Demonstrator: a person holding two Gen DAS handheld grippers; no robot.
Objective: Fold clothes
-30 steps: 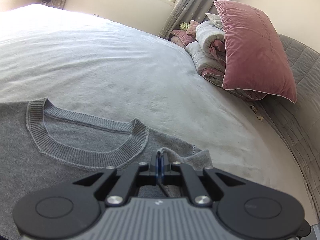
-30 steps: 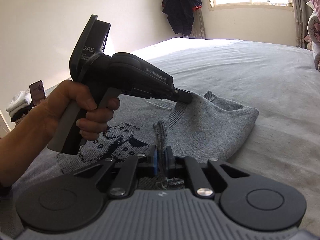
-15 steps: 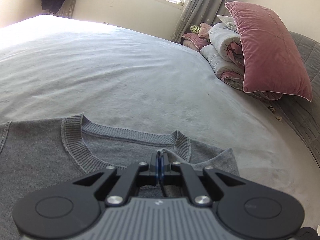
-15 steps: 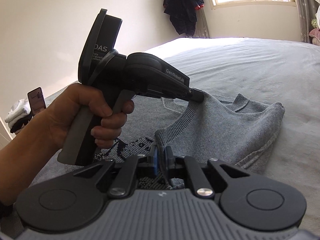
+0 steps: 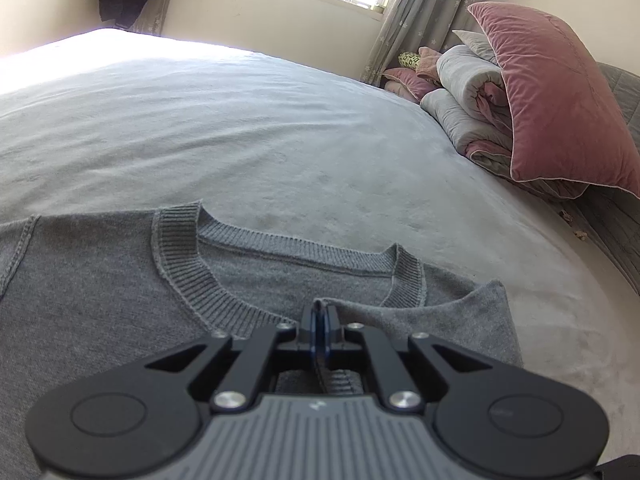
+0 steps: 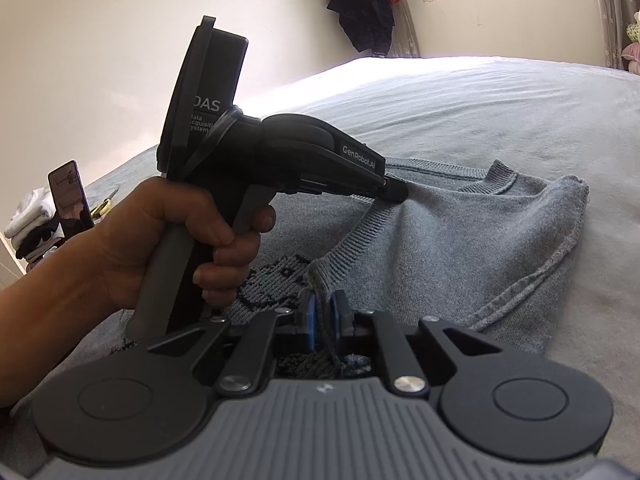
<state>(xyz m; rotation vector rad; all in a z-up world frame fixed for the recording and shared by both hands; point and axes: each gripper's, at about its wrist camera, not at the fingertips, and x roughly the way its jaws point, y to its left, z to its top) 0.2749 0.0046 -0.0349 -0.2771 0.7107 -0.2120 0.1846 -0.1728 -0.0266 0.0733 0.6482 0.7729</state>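
Note:
A grey knit sweater (image 5: pixel 100 280) with a ribbed collar (image 5: pixel 180 256) lies on the grey bed (image 5: pixel 240 120); its side is folded over toward the dark pattern on the front (image 6: pixel 272 280). My left gripper (image 5: pixel 320 312) pinches the fabric beside the collar, and its jaws are just starting to open. The right wrist view shows the left gripper's tip (image 6: pixel 396 192) on the raised cloth, a hand (image 6: pixel 160 240) around its handle. My right gripper (image 6: pixel 322 304) is opening: its blue pads stand apart, with the sweater's edge (image 6: pixel 460 240) loose between them.
A pink pillow (image 5: pixel 560 112) and a rolled duvet (image 5: pixel 468 92) lean at the headboard on the right. A phone (image 6: pixel 70 196), yellow scissors (image 6: pixel 104 206) and a pile of clothes (image 6: pixel 32 220) sit at the left. A dark garment (image 6: pixel 364 4) hangs by the window.
Both grippers carried the sweater's side across and lowered it toward the bed. The right gripper's pads, pinched on the edge before, have parted. The left still grips beside the collar.

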